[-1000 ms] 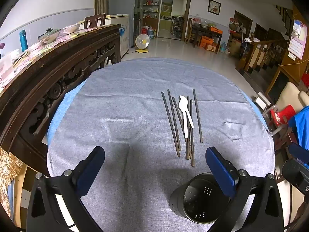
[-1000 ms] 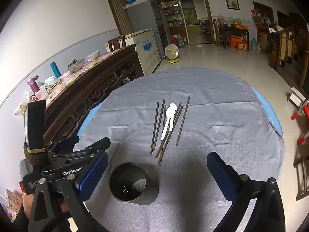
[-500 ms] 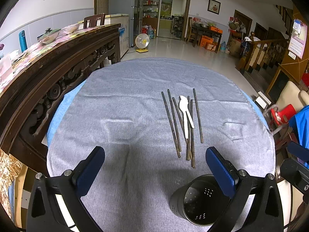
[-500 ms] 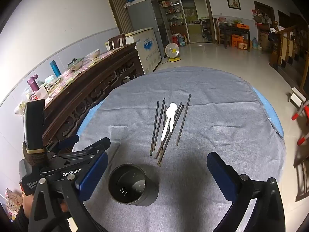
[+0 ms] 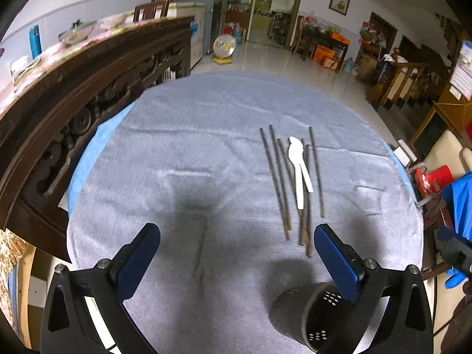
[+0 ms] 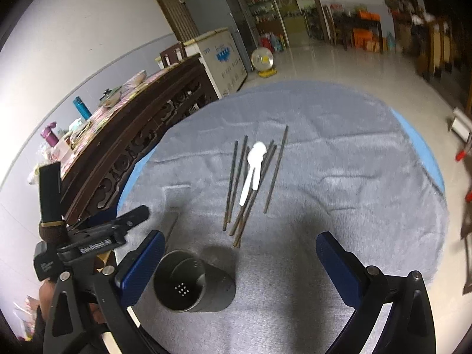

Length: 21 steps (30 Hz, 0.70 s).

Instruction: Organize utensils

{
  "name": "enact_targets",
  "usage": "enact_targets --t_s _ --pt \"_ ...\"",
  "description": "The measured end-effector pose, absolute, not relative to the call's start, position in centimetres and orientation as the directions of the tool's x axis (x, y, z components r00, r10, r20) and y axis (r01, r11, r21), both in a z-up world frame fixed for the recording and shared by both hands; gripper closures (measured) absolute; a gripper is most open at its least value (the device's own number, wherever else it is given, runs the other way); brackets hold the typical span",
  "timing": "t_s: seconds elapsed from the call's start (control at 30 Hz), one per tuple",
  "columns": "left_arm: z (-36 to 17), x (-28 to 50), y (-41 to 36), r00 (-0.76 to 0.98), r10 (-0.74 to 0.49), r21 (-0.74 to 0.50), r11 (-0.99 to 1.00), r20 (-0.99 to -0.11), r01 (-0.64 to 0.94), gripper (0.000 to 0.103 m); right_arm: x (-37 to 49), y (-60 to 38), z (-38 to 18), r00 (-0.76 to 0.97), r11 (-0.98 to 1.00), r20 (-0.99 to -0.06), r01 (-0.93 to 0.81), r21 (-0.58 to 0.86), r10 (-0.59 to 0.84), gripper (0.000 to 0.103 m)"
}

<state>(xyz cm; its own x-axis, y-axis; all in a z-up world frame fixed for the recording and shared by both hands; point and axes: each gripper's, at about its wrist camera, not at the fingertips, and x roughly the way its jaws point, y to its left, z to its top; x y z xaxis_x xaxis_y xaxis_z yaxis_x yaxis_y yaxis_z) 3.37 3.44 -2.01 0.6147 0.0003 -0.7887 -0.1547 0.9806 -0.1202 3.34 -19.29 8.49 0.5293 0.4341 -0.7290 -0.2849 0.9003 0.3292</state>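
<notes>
Several dark chopsticks (image 5: 282,183) lie side by side on the grey cloth of the round table (image 5: 188,159), with two white plastic spoons (image 5: 298,165) on top of them. A black perforated utensil holder (image 5: 306,317) stands upright near the front edge, partly behind my left gripper's right finger. My left gripper (image 5: 236,253) is open and empty above the cloth, short of the chopsticks. In the right wrist view the chopsticks (image 6: 250,183), spoons (image 6: 252,168) and holder (image 6: 191,283) show too. My right gripper (image 6: 240,259) is open and empty, just behind the holder.
A dark carved wooden sideboard (image 5: 73,88) with bottles and dishes runs along the table's left side. My left gripper's body (image 6: 88,242) shows at the left of the right wrist view. Chairs and a red stool (image 5: 433,177) stand to the right.
Both grippers have moved forward and tilted down towards the table. The holder now sits closer to the right gripper's left finger. Chopsticks and spoons have not moved.
</notes>
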Motion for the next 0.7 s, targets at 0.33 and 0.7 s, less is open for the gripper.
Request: enact_targets --t_s 0.33,0.7 --pt "-5.5 9.5 5.7 0.425 -0.095 -0.176 0.972 -0.900 -0.156 0.010 15.6 -21.6 1.7 0.274 0.863 -0.819 -0.131 0.488 0.505 0.024" --pt "-9.8 16.2 5.5 0.224 -0.127 -0.169 0.969 -0.966 -0.182 0.029 28.9 -17.2 -4.5 0.106 0.951 -0.946 -0.071 0.301 0.307 0.053"
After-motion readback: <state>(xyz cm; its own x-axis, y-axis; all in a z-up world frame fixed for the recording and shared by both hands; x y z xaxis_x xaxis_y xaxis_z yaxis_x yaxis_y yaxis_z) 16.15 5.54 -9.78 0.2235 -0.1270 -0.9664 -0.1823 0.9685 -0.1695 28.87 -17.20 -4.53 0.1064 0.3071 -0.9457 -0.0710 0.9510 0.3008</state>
